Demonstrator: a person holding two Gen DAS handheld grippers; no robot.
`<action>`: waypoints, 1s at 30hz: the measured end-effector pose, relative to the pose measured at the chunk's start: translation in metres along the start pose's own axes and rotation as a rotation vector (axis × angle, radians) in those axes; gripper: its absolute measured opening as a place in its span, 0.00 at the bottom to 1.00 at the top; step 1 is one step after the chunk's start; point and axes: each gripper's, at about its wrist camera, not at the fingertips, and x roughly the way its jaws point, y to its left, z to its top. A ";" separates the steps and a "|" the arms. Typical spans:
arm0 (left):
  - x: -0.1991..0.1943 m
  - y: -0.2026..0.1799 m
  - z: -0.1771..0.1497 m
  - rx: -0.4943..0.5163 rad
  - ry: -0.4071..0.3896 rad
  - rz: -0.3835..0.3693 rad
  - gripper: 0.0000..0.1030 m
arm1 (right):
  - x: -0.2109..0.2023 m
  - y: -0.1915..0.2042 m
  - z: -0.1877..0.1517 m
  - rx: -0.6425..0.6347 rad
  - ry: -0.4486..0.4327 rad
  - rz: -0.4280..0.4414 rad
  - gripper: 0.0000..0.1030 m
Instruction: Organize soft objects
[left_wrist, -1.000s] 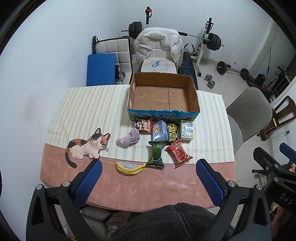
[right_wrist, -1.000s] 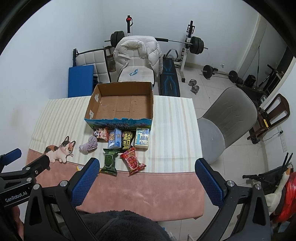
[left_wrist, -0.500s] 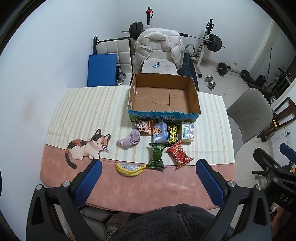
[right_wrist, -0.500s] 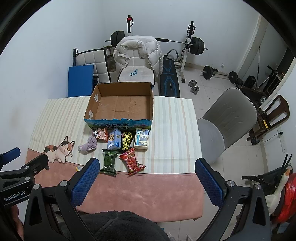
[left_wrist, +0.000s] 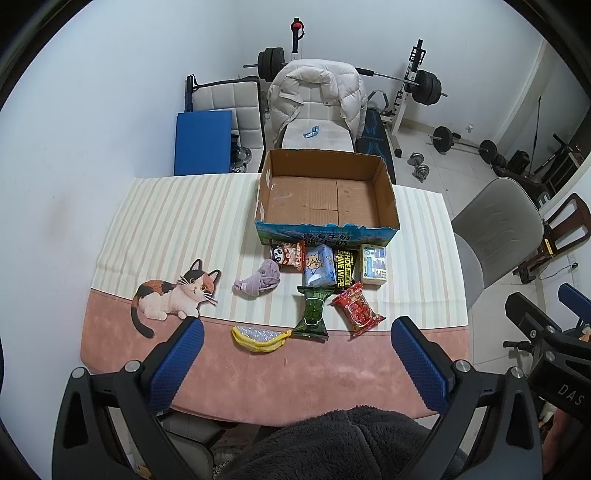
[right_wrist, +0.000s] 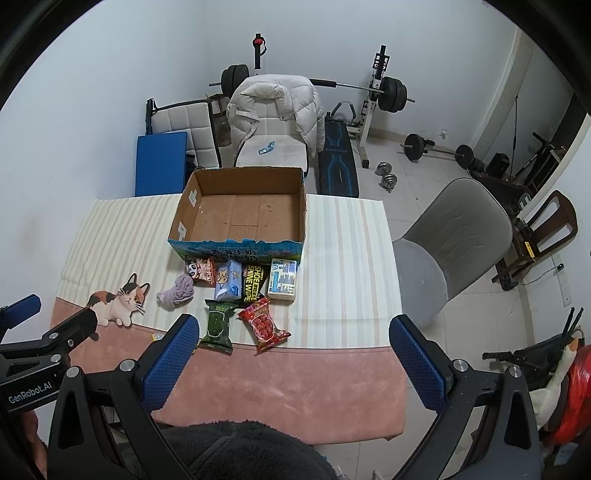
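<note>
Left tongs (left_wrist: 295, 354) spread, empty; right tongs (right_wrist: 291, 350) spread, empty. Crumpled lilac cloth (left_wrist: 258, 282) near open brown cardboard box (left_wrist: 325, 225).

We held the left gripper (left_wrist: 293, 354) and the right gripper (right_wrist: 291, 352) side by side and level, each pointed forward and down with its blue-padded fingers (left_wrist: 177, 363) spread wide apart and gripping nothing.

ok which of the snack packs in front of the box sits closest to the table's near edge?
The green pack: its lower end reaches the pink band, slightly nearer than the red pack beside it.
</note>
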 end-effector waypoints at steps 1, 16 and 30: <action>0.000 0.000 0.000 0.000 -0.001 0.000 1.00 | 0.000 0.000 -0.001 0.002 0.000 0.001 1.00; -0.002 0.006 0.000 -0.001 -0.014 -0.001 1.00 | -0.009 0.004 -0.001 -0.002 -0.023 0.008 1.00; 0.024 0.018 0.010 -0.022 -0.026 0.089 1.00 | 0.026 -0.001 0.004 0.005 -0.008 0.025 1.00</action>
